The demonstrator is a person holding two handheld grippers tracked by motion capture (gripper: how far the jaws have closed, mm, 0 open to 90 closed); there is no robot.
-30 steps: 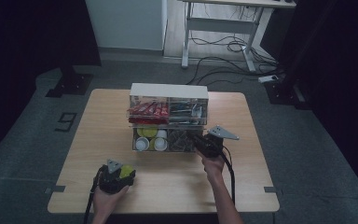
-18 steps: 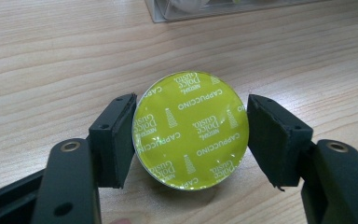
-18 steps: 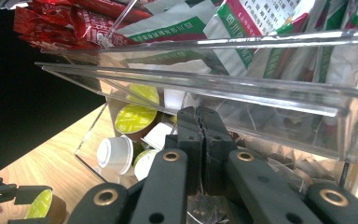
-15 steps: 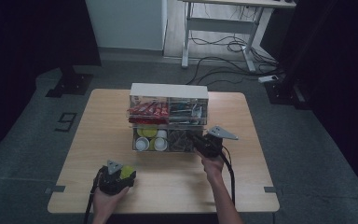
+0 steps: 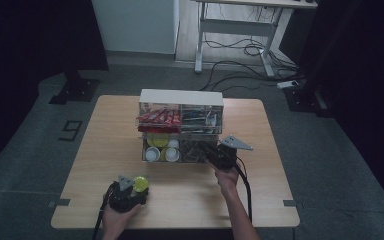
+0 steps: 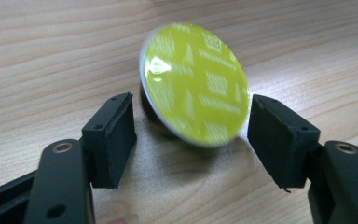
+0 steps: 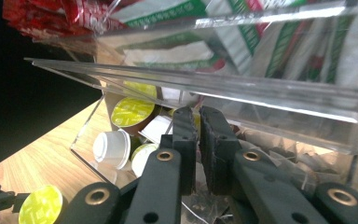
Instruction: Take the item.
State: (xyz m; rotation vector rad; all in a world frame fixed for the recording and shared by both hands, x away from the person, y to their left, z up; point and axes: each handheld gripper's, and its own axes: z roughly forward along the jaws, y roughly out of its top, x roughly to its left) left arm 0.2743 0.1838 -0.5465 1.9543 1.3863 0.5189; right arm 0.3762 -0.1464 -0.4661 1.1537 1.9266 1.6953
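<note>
The left gripper (image 6: 191, 135) had just been opening around the yellow-lidded capsule (image 6: 195, 81), apparently releasing it; the right gripper (image 7: 198, 149), near-shut and empty, waited at the acrylic organizer (image 5: 181, 97) at two o'clock; withdrawal seemed next.

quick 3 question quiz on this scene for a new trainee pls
1. True or false: the pads of the left gripper press on the yellow-lidded capsule.
2. Where do the right gripper's jaws stand? A) at the lower compartment of the clear organizer B) over bare table C) on the red packets
3. Fill in: the capsule between the left jaws rests on the ____.

Key
1. False: the jaws have just been opening, and a gap shows between each pad and the capsule.
2. A: they are nearly together, close to the other capsules stored there.
3. Table.
</note>
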